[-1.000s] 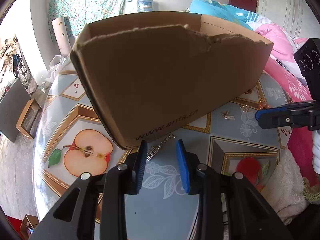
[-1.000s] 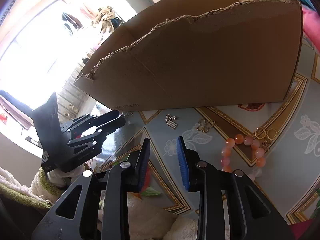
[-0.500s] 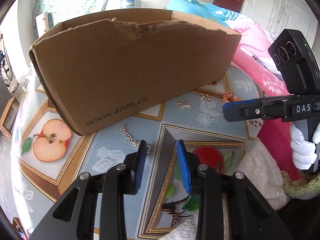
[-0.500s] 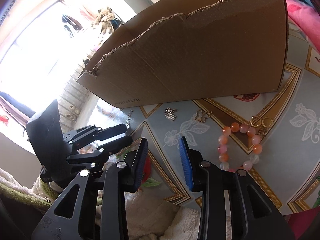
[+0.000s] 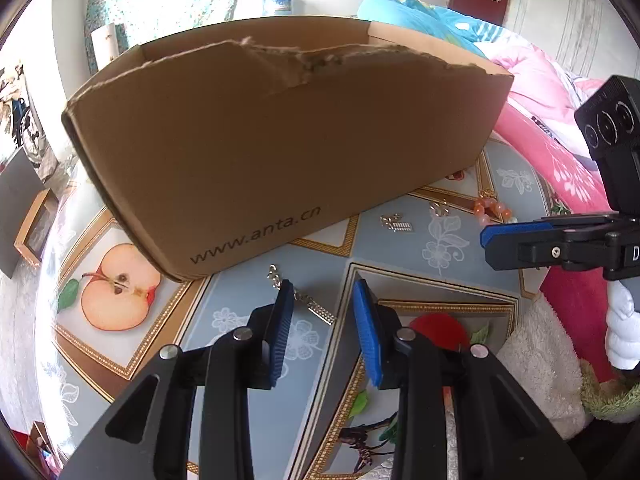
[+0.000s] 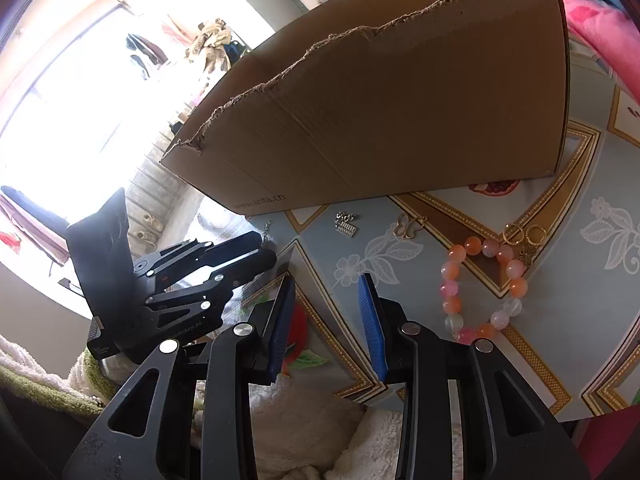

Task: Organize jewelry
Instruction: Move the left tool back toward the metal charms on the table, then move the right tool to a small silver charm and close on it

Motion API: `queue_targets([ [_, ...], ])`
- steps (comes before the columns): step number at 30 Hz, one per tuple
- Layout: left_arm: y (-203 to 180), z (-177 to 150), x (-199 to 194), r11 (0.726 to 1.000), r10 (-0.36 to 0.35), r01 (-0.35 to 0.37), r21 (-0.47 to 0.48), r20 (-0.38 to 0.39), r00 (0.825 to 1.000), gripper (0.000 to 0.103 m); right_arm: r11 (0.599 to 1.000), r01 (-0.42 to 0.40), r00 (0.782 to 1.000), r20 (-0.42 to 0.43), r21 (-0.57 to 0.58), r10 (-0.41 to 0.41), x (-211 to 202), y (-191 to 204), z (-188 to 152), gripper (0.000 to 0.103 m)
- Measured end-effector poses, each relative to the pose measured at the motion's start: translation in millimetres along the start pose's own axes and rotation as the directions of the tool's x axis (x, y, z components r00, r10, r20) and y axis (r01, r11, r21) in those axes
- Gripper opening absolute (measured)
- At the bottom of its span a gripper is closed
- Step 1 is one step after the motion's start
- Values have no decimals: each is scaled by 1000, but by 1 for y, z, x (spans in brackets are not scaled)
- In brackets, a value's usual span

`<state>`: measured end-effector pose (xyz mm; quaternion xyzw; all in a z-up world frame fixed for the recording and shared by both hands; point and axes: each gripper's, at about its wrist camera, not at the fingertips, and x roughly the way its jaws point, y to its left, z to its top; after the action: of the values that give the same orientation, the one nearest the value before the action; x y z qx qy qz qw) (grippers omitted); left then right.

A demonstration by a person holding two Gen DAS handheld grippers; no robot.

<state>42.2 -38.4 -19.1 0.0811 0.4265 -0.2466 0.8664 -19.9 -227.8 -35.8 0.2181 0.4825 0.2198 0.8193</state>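
A torn-rimmed cardboard box (image 5: 280, 152) stands on the fruit-patterned table (image 5: 404, 260). In the left wrist view my left gripper (image 5: 322, 292) is open and empty, just above a silver chain (image 5: 308, 300) lying in front of the box. A small silver piece (image 5: 398, 225), a gold butterfly charm (image 5: 440, 208) and orange beads (image 5: 490, 210) lie further right. My right gripper (image 6: 326, 282) is open and empty, hovering near the table's front edge. In its view the box (image 6: 400, 120) fills the back, and a pink-orange bead bracelet (image 6: 451, 268) with gold rings (image 6: 524, 234) lies to the right.
A white fluffy cloth (image 5: 536, 360) hangs at the table's near edge. Pink bedding (image 5: 540, 120) lies behind to the right. A white-gloved hand (image 5: 622, 332) holds the right gripper (image 5: 492, 236). The left gripper (image 6: 260, 250) shows at left in the right wrist view.
My left gripper has drawn back from the box and swung right, so the chain now lies just past its fingertips. The right gripper has hardly moved.
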Motion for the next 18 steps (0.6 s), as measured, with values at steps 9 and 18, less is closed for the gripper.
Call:
queue_targets([
  [9, -14, 1, 3, 993, -85, 84, 80, 9, 996, 30, 999, 29, 999, 17, -40, -28, 7, 12, 0, 33],
  [18, -16, -8, -4, 992, -95, 93, 89, 20, 995, 30, 972, 141, 989, 78, -190, -129, 28, 36, 15, 27],
])
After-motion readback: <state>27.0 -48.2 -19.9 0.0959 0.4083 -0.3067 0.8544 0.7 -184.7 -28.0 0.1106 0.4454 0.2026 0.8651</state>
